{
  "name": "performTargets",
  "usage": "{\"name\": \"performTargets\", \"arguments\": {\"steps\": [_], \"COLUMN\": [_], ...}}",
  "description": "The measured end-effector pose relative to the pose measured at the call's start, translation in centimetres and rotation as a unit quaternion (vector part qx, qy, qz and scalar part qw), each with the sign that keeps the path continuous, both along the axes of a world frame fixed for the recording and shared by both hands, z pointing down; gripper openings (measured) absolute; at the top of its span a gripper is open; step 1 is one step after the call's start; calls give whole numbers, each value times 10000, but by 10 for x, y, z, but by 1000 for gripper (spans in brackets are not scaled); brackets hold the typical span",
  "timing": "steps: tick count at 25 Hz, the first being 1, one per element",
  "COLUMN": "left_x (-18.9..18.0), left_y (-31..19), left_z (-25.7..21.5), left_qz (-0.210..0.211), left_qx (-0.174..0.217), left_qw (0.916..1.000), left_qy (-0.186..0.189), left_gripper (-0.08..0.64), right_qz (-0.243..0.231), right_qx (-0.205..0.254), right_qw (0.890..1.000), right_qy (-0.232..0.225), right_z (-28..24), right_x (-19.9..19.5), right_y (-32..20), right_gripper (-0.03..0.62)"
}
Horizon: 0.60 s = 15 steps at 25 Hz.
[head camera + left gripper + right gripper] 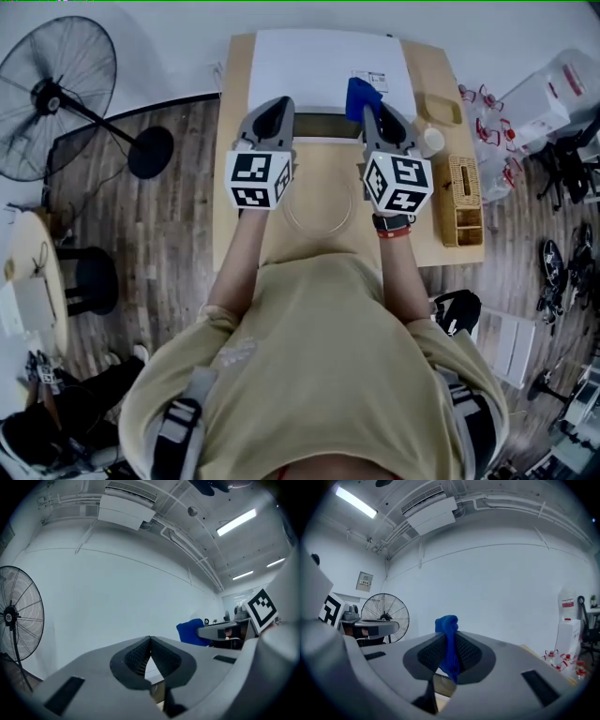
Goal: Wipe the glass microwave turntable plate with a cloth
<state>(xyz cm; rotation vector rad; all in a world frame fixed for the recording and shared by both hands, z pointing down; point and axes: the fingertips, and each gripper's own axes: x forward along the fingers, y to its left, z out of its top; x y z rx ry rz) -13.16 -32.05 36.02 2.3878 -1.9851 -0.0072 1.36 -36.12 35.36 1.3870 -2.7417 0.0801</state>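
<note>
Above the wooden worktop, 2 hand-held claws hover side by side. The left claw is pressed shut with nothing in it. The right claw is clamped on a blue cloth, which bunches above its tips. The glass turntable plate lies flat below and between them, untouched. Wiping well likely means lowering the cloth flat onto the glass while the left claw steadies the rim.

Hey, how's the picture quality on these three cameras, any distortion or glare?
Head view: evenly lit, but the glass plate shows only as a faint rim. Left gripper view: heavy fisheye, dark corners, ceiling lights blown out. Right gripper view: same fisheye; the blue cloth is sharp.
</note>
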Motion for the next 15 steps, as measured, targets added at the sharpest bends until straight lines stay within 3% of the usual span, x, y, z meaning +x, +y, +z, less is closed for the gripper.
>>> {"name": "performTargets", "arguments": {"steps": [15], "left_x": [-16], "left_y": [14], "left_z": [11], "left_qz": [212], "left_qx": [33], "left_qw": [9991], "left_qy": [374], "left_gripper": [18], "right_qz": [-568], "right_qx": [-63], "right_qw": [9984], "right_qy": [26], "right_z": [7], "right_x": [-34], "right_y": [16], "right_gripper": [72]}}
